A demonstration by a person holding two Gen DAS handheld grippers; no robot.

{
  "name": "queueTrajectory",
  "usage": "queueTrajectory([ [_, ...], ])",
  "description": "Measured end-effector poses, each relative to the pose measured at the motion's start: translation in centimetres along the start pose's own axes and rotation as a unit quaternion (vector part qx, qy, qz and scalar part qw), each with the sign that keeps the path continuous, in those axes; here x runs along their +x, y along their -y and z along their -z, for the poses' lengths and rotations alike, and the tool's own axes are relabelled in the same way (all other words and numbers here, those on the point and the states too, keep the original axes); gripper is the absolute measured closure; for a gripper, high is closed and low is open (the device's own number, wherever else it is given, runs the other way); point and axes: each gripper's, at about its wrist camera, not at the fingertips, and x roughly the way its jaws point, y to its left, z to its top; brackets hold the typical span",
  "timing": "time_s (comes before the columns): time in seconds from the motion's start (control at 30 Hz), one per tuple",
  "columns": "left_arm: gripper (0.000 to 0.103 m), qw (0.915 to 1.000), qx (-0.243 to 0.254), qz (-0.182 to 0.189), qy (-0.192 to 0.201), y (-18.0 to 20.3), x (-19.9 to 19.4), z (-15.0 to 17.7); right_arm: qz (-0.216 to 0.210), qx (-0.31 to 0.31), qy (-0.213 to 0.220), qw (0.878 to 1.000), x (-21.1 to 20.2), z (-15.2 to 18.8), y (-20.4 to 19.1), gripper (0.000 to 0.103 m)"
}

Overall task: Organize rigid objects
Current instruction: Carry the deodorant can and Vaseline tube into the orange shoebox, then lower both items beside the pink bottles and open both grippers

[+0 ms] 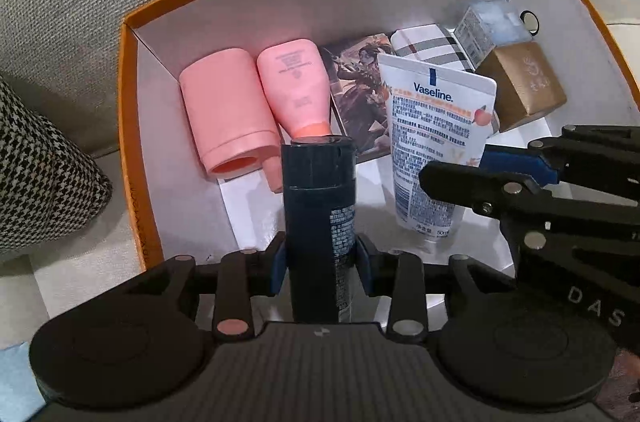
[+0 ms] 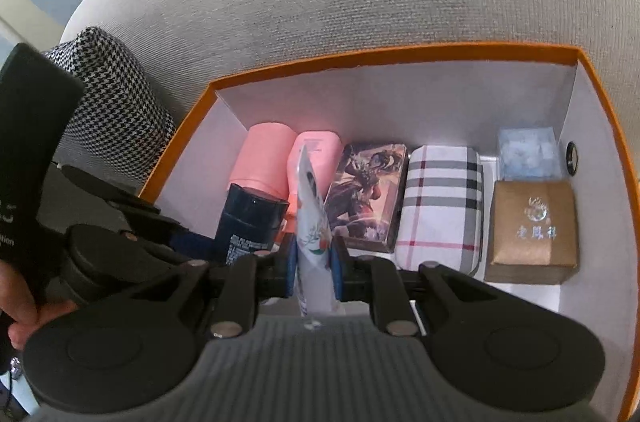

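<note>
Most of the sorting looks done to me: 7 items already line the far wall of the orange box (image 2: pixel 192 126), from the pink cup (image 1: pixel 228 110) and pink bottle (image 1: pixel 296 82) through the picture card box (image 2: pixel 368 198) and plaid case (image 2: pixel 440 206) to the brown box (image 2: pixel 532 230) with a pale blue one (image 2: pixel 526 152) behind it.

2 pieces are left, and I have both. My left gripper (image 1: pixel 322 258) has the dark blue bottle (image 1: pixel 318 206) standing between its pads, just in front of the pink bottle; the pads seem to touch its sides, though I can't be sure how firmly. My right gripper (image 2: pixel 314 266) is clamped on the Vaseline tube (image 1: pixel 434 146), edge-on between the pads.

The near half of the box floor is bare, so there is room to set both down. The tongs themselves sit close together, and the near rim is hidden.
</note>
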Motion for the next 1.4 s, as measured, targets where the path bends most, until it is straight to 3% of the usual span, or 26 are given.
queueTrajectory([
  [0.33,0.059,0.9988,0.009,0.035,0.033,-0.6,-2.5,0.9,0.006,0.020,-0.019,1.000,0.9,-0.1,0.0,0.085],
  [0.4,0.053,0.9967,0.007,0.041,0.070,-1.1,-4.2,1.6,0.009,0.021,-0.021,1.000,0.9,-0.1,0.0,0.085],
  [0.5,0.053,0.9865,-0.014,0.055,0.154,-2.9,-7.1,3.1,0.017,0.021,-0.024,0.999,1.0,0.0,-0.1,0.085],
  [0.63,0.053,0.9725,-0.062,0.033,0.222,-5.3,-8.9,5.0,0.026,0.050,-0.028,0.998,1.4,-0.5,0.0,0.085],
  [1.03,0.053,0.9695,-0.114,0.062,0.208,-7.7,-6.5,8.1,-0.021,0.066,-0.054,0.996,3.5,-0.3,-2.0,0.085],
  [1.17,0.053,0.9676,-0.128,0.071,0.206,-8.4,-6.2,8.7,-0.025,0.032,-0.052,0.998,3.6,-0.1,-2.7,0.085],
  [1.27,0.053,0.9659,-0.138,0.079,0.205,-8.7,-6.2,9.3,-0.058,0.003,-0.060,0.996,3.7,0.2,-4.0,0.085],
  [1.4,0.053,0.9642,-0.142,0.085,0.207,-8.8,-6.3,9.5,-0.034,-0.020,-0.064,0.997,4.4,0.3,-5.7,0.085],
])
